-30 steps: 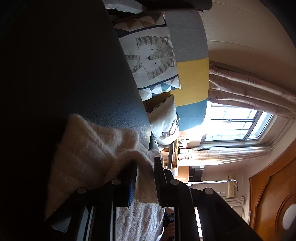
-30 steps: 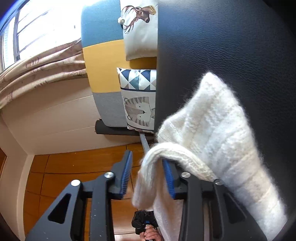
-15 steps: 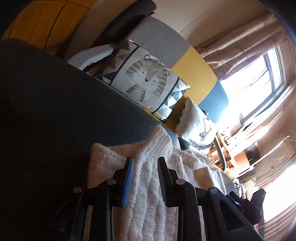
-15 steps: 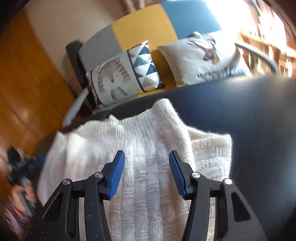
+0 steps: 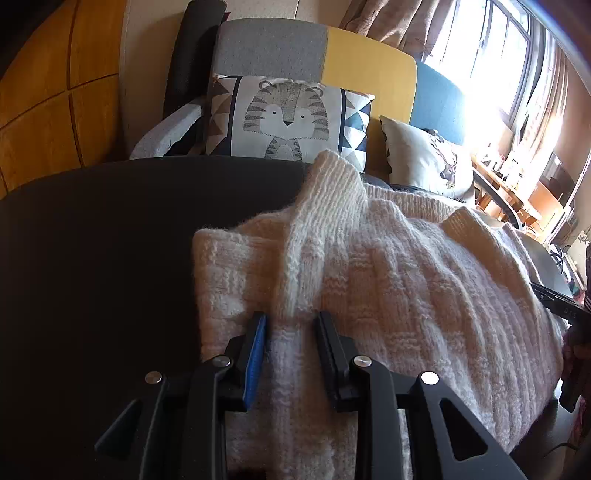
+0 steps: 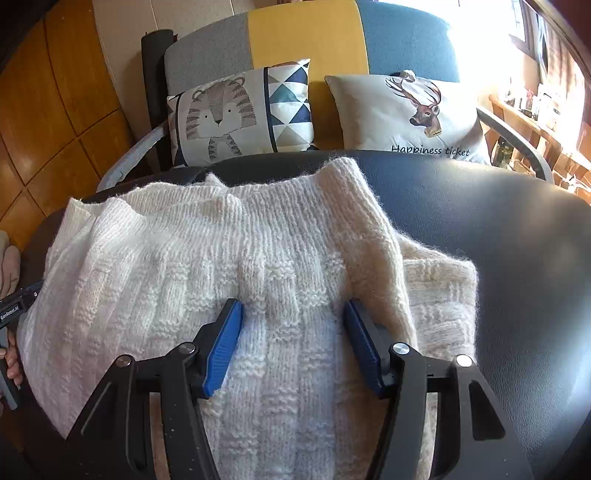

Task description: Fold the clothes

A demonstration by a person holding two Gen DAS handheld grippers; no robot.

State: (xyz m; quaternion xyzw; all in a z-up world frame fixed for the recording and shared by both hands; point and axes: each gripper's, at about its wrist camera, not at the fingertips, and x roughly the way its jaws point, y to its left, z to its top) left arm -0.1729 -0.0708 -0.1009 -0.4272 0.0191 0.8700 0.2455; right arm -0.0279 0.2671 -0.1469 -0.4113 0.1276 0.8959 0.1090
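Sunlit room, patchwork sofa (image 6: 306, 33) behind dark desk (image 6: 517, 229). White knit sweater (image 6: 229, 251) lying part-folded on desk. Left hand-held gripper (image 5: 290, 325) narrowly parted, straddling sleeve ridge. Right hand-held gripper (image 6: 293, 314) spread wide, resting over knit. Advice: be pinching both layers, keeping edges aligned.

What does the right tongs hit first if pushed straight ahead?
Probably the white knit sweater lying under the open right tongs, then the black leather table; height above the knit is unclear.

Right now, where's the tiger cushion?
The tiger cushion stands on the sofa beyond the black table, left of the deer cushion in both views.
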